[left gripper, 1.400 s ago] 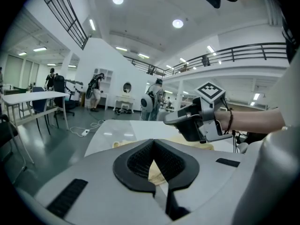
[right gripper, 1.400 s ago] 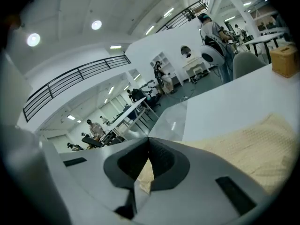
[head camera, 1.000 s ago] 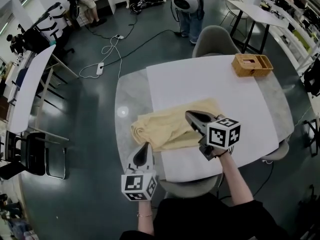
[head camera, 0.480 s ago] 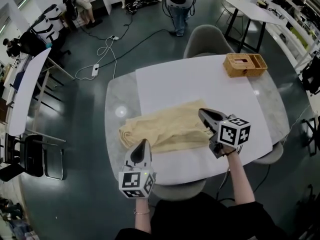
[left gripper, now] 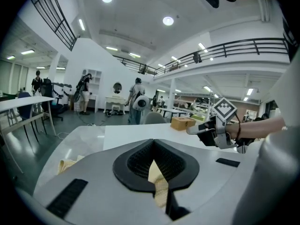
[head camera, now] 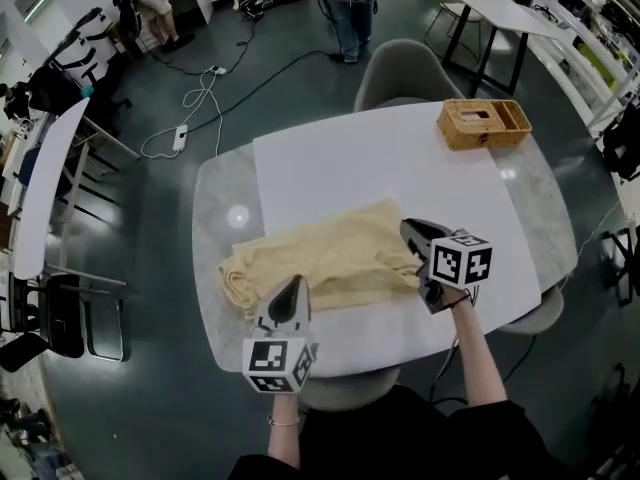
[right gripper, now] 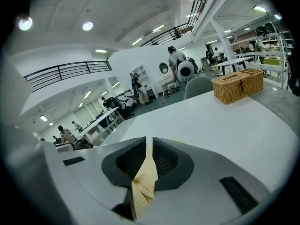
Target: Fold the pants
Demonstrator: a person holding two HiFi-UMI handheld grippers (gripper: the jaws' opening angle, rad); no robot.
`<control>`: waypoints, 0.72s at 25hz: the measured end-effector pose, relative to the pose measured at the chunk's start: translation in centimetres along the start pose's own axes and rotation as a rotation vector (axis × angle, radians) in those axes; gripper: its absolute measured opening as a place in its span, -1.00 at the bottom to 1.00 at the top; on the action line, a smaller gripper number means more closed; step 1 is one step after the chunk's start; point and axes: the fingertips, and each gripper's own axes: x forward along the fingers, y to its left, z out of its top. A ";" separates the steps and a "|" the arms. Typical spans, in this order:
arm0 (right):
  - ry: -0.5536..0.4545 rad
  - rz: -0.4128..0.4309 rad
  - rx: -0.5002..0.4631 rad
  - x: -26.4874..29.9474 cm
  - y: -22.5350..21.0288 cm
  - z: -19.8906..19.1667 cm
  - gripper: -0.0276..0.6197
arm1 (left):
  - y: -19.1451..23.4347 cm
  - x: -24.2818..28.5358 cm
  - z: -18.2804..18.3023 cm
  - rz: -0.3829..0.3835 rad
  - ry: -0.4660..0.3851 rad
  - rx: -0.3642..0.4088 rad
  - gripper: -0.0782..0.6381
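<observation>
Since the earlier head-view frames, both grippers have shifted toward the right side of the table, and the pants [head camera: 320, 258] now lie flatter and more drawn out between them instead of bunched under the right gripper.

The left gripper [head camera: 293, 286] sits over the near edge of the pale yellow cloth, its marker cube toward the person. In the left gripper view its jaws are pressed together on a fold of the yellow fabric, which hangs in the dark opening between the pads. The right gripper [head camera: 412, 230] is at the right end of the pants. In the right gripper view its jaws are closed too, pinching a strip of the same waffle-textured cloth that droops down behind them.

The pants lie across the near left part of the table [head camera: 480, 218]. Most of the cloth is on the white mat [head camera: 380, 158] and its crumpled left end reaches over onto the grey marble top. A wicker basket [head camera: 483, 123] stands at the far right corner of the mat, well apart from the cloth. A grey chair [head camera: 398, 68] is tucked in at the far side of the table.
</observation>
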 end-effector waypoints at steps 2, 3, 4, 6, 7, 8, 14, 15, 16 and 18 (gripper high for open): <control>0.034 -0.014 0.010 0.9 -1.1 -1.0 -0.86 | -0.1 0.6 -0.5 -0.008 0.014 -0.004 -0.74; 0.051 -0.020 0.014 1.3 -1.7 -1.5 -0.81 | -0.2 0.9 -0.7 -0.011 0.021 -0.006 -0.74; 0.069 -0.025 0.020 1.7 -2.2 -2.1 -0.71 | -0.2 1.2 -0.9 -0.014 0.027 -0.007 -0.74; 0.101 -0.035 0.031 2.5 -3.2 -3.2 -0.57 | -0.3 1.6 -1.3 -0.016 0.038 -0.008 -0.74; 0.116 -0.043 0.031 2.8 -3.7 -3.7 -0.52 | -0.2 1.8 -1.4 -0.016 0.044 -0.010 -0.74; 0.131 -0.054 0.028 3.2 -4.1 -4.2 -0.44 | -0.2 1.9 -1.6 -0.016 0.048 -0.011 -0.74; 0.235 -0.117 0.004 4.7 -6.4 -6.9 -0.25 | 0.0 2.5 -2.6 -0.013 0.073 -0.020 -0.74; 0.250 -0.125 -0.006 4.9 -6.7 -7.3 -0.24 | 0.0 2.5 -2.7 -0.012 0.076 -0.022 -0.74; 0.265 -0.132 -0.015 5.2 -6.9 -7.6 -0.24 | 0.0 2.6 -2.8 -0.011 0.079 -0.023 -0.74; 0.294 -0.143 -0.027 5.5 -7.2 -8.3 -0.24 | 0.1 2.6 -3.1 -0.009 0.085 -0.027 -0.74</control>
